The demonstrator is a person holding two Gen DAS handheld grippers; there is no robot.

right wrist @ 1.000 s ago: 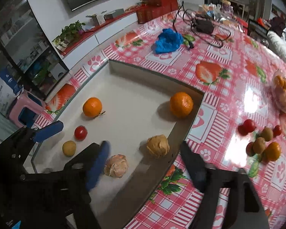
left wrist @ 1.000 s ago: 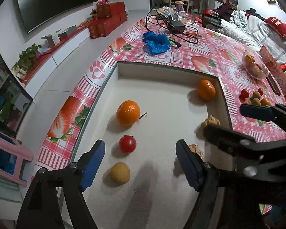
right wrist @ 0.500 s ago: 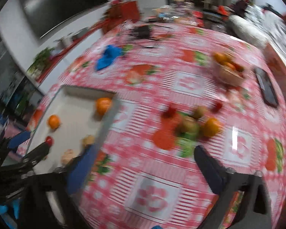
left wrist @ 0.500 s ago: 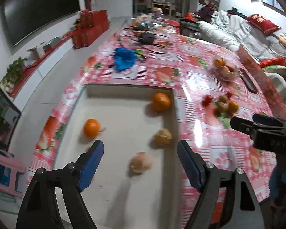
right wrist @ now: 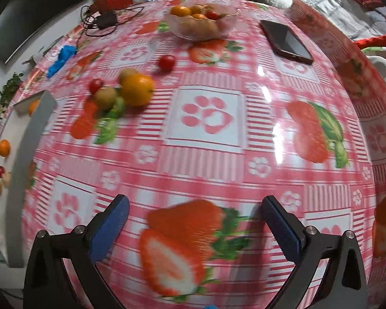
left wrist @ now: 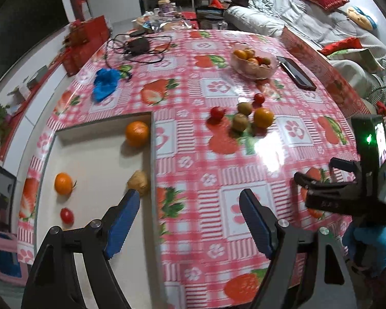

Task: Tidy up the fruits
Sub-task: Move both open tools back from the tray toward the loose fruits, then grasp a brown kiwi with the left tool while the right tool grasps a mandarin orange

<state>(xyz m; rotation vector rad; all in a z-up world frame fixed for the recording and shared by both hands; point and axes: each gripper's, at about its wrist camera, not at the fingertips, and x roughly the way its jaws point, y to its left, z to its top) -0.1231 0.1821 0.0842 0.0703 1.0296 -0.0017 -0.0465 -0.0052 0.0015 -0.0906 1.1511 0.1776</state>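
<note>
Left to right. Shallow white tray (left wrist: 95, 154) at left, sunk in the tablecloth (left wrist: 205, 164), holds sorted fruit: small orange (left wrist: 63, 182), cherry tomato (left wrist: 66, 215), big orange (left wrist: 137, 133) in the far corner, brownish lumpy fruit (left wrist: 139, 182) against the right wall. Left gripper (left wrist: 184, 222) straddles that wall, jaws wide apart, nothing between the pads.

Middle of the table: loose cluster waiting to be sorted. Two kiwis (left wrist: 239, 122), an orange (left wrist: 263, 117), two cherry tomatoes (left wrist: 217, 112), all touching or just beside each other. Glass bowl (left wrist: 254, 63) of more fruit sits beyond; phone (left wrist: 296, 71) just right of it.

Right gripper (right wrist: 195, 221) hovers over bare cloth near the table edge, and its jaws have just been opening, now fully spread and empty. Cluster lies ahead-left of it.

Handling, judged: orange is firm, round, rolls easily, so grip across the widest middle. Kiwis are firm, fuzzy, good friction. Tomatoes are light, smooth, squashable, so close gently. Glossy cloth looks slippery; a nudged fruit may roll.

Room: open cloth all round the cluster on the near side, so approach is free. Tray wall is a raised lip to lift over. Table edge is close on the right.
</note>
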